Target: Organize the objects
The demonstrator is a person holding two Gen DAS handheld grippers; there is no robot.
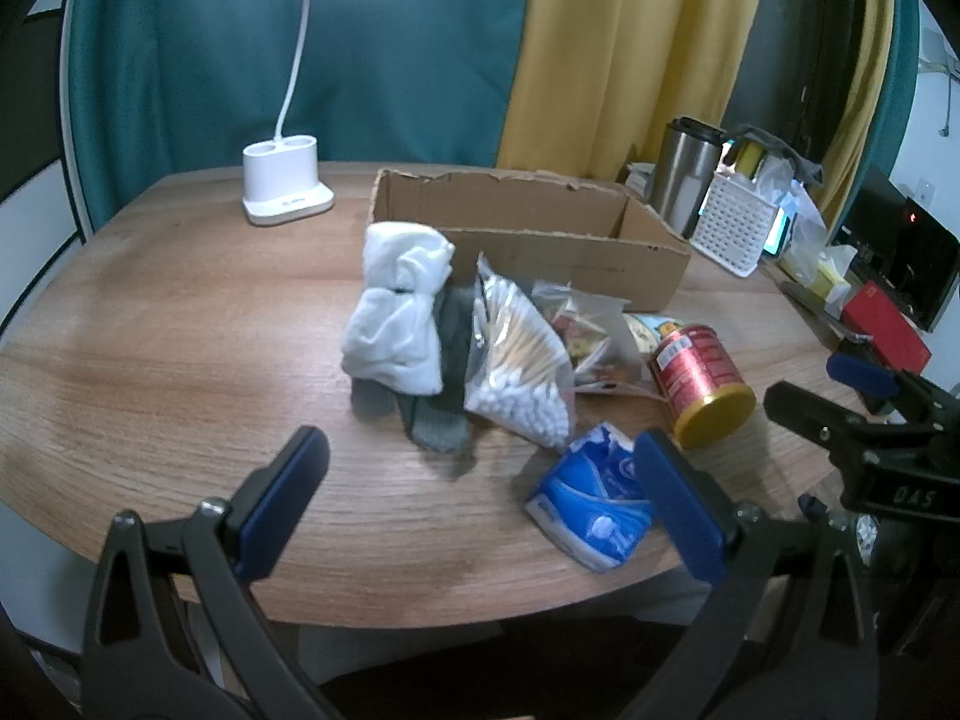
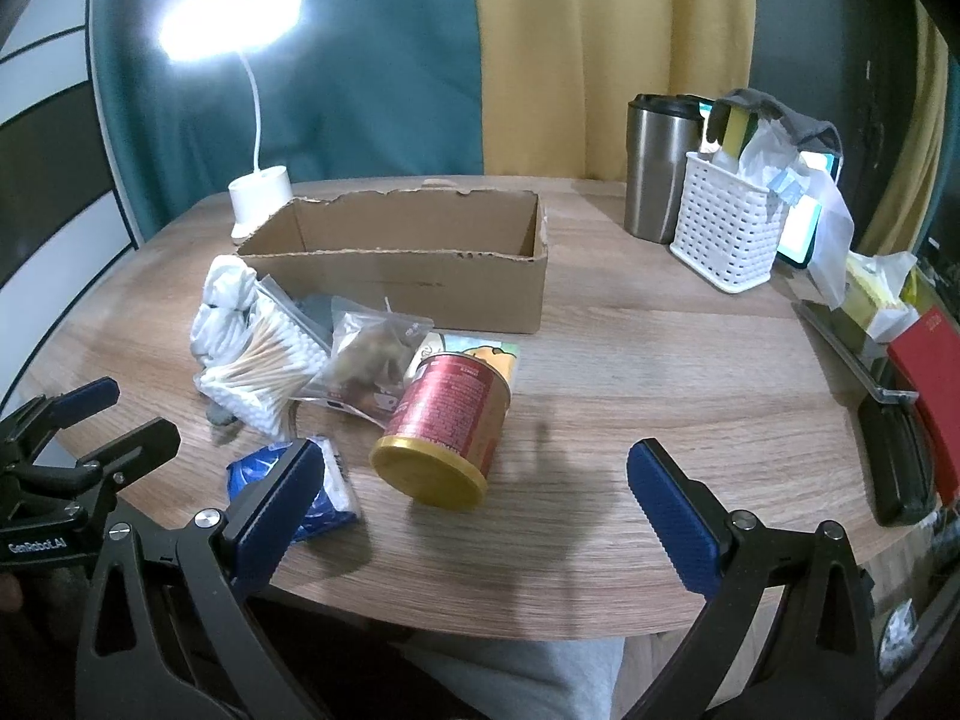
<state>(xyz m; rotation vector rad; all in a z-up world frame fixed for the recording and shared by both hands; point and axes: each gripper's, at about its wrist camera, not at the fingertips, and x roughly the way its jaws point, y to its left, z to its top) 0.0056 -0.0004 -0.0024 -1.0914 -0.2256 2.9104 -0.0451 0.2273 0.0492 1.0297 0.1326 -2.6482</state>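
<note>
An open cardboard box (image 1: pixel 540 246) (image 2: pixel 414 276) stands mid-table. In front of it lies a pile: a white cloth (image 1: pixel 399 306) (image 2: pixel 222 312), grey socks (image 1: pixel 444 372), a bag of cotton swabs (image 1: pixel 519 360) (image 2: pixel 264 366), a snack bag (image 1: pixel 585 324) (image 2: pixel 372 354), a red can with gold lid on its side (image 1: pixel 699 384) (image 2: pixel 450 426) and a blue tissue pack (image 1: pixel 591 498) (image 2: pixel 324 492). My left gripper (image 1: pixel 480 498) is open and empty just before the pile. My right gripper (image 2: pixel 474 510) is open and empty, near the can.
A white desk lamp (image 1: pixel 285 186) (image 2: pixel 258 198) stands at the back left. A steel tumbler (image 1: pixel 684 171) (image 2: pixel 660 168) and a white basket (image 1: pixel 735 222) (image 2: pixel 729 222) stand at the back right. A red box (image 2: pixel 930 384) and a black case (image 2: pixel 900 462) lie at the right edge.
</note>
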